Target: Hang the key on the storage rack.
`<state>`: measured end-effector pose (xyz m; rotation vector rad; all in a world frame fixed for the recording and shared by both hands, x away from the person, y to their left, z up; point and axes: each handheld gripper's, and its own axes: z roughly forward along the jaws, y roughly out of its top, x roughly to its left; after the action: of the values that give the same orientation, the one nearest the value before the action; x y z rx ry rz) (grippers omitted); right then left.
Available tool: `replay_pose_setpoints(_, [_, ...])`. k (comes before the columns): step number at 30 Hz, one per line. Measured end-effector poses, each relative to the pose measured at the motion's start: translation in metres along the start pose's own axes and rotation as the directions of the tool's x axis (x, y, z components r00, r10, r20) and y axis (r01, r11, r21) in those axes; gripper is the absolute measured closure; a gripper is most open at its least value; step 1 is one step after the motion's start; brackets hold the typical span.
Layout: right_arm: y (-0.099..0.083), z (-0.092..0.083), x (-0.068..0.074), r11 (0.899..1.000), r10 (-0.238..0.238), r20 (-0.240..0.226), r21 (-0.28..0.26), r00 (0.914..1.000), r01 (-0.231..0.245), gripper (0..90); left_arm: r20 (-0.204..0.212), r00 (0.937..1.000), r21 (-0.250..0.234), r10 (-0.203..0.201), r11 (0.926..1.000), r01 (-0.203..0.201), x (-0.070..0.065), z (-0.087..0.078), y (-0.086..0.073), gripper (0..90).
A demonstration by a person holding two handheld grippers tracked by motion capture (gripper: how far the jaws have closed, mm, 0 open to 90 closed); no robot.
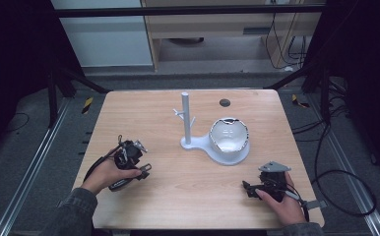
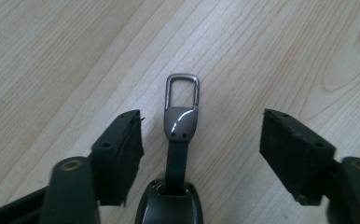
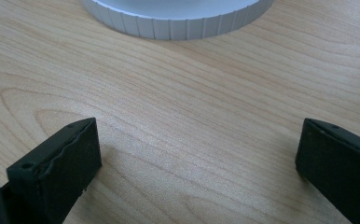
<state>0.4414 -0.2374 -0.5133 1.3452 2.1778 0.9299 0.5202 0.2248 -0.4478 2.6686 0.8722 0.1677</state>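
I hold my left gripper (image 2: 201, 154) over the table (image 2: 57, 51) with its jaws spread wide apart, and between them lies a key fob (image 2: 171, 207). In the left gripper view its long axis runs straight away from me: a dark rounded body at the bottom edge, then a black strap (image 2: 176, 161), then a shiny metal cap (image 2: 181, 122), and last a rectangular metal loop (image 2: 182, 91) pointing forward, away from the gripper. The fob lies flat on the wood, midway between the jaws and touching neither.

From the high view, my left gripper (image 1: 130, 158) sits well to the left of the white stand (image 1: 187, 123) and nearer to me. That stand is an upright post with short pegs, joined to a round white dish (image 1: 229, 136) on its right.

My right gripper (image 1: 257, 187) is to the right of the stand and closer to me than the dish. Its jaws are also wide apart with only bare table between them. In the right gripper view the ribbed white rim of the dish (image 3: 178, 21) lies ahead of the jaws, apart from them.
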Motion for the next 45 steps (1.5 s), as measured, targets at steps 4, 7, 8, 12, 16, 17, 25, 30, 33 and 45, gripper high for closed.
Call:
replay_pose_setpoints(4, [0.000, 0.000, 0.000, 1.000, 0.000, 0.000, 0.001, 1.0000, 0.000, 0.4, -0.003, 0.9998, 0.040, 0.017, 0.9990, -0.017, 0.005, 0.002, -0.002, 45.6])
replay_pose_setpoints(7, [0.000, 0.000, 0.000, 1.000, 0.001, 0.000, 0.001, 1.0000, -0.001, 0.4, 0.010, 0.9998, 0.074, 0.019, 0.9971, -0.019, 0.008, 0.005, -0.004, 52.0])
replay_pose_setpoints(8, [0.000, 0.000, 0.000, 1.000, 0.001, 0.000, 0.001, 1.0000, -0.001, 0.4, 0.010, 0.9998, 0.078, 0.017, 0.9968, -0.017, 0.009, 0.005, -0.005, 53.1])
replay_pose_setpoints(12, [0.000, 0.000, 0.000, 1.000, 0.001, 0.000, 0.001, 1.0000, -0.001, 0.4, 0.013, 0.9996, 0.082, 0.025, 0.9963, -0.026, 0.008, 0.004, -0.006, 57.2])
replay_pose_setpoints(16, [0.000, 0.000, 0.000, 1.000, 0.002, 0.002, 0.001, 1.0000, -0.002, 0.4, 0.006, 0.9993, 0.099, 0.038, 0.9944, -0.038, 0.007, 0.007, -0.005, 59.4])
replay_pose_setpoints(17, [0.000, 0.000, 0.000, 1.000, 0.002, 0.002, 0.001, 1.0000, -0.002, 0.4, 0.003, 0.9991, 0.104, 0.041, 0.9938, -0.041, 0.006, 0.008, -0.004, 59.7])
replay_pose_setpoints(25, [0.000, 0.000, 0.000, 1.000, 0.002, 0.002, 0.001, 1.0000, -0.002, 0.4, 0.005, 0.9989, 0.135, 0.048, 0.9897, -0.048, 0.006, 0.012, -0.002, 63.7])
replay_pose_setpoints(30, [0.000, 0.000, 0.000, 1.000, 0.002, 0.001, 0.001, 1.0000, -0.002, 0.4, 0.006, 0.9987, 0.138, 0.051, 0.9891, -0.051, 0.006, 0.012, 0.000, 66.9])
replay_pose_setpoints(33, [0.000, 0.000, 0.000, 1.000, 0.002, 0.000, 0.001, 1.0000, -0.002, 0.4, 0.005, 0.9988, 0.131, 0.048, 0.9903, -0.048, 0.006, 0.010, 0.001, 69.7])
replay_pose_setpoints(45, [0.000, 0.000, 0.000, 1.000, 0.002, 0.002, 0.001, 1.0000, -0.002, 0.4, 0.010, 0.9982, 0.166, 0.059, 0.9844, -0.060, 0.008, 0.012, 0.001, 71.7])
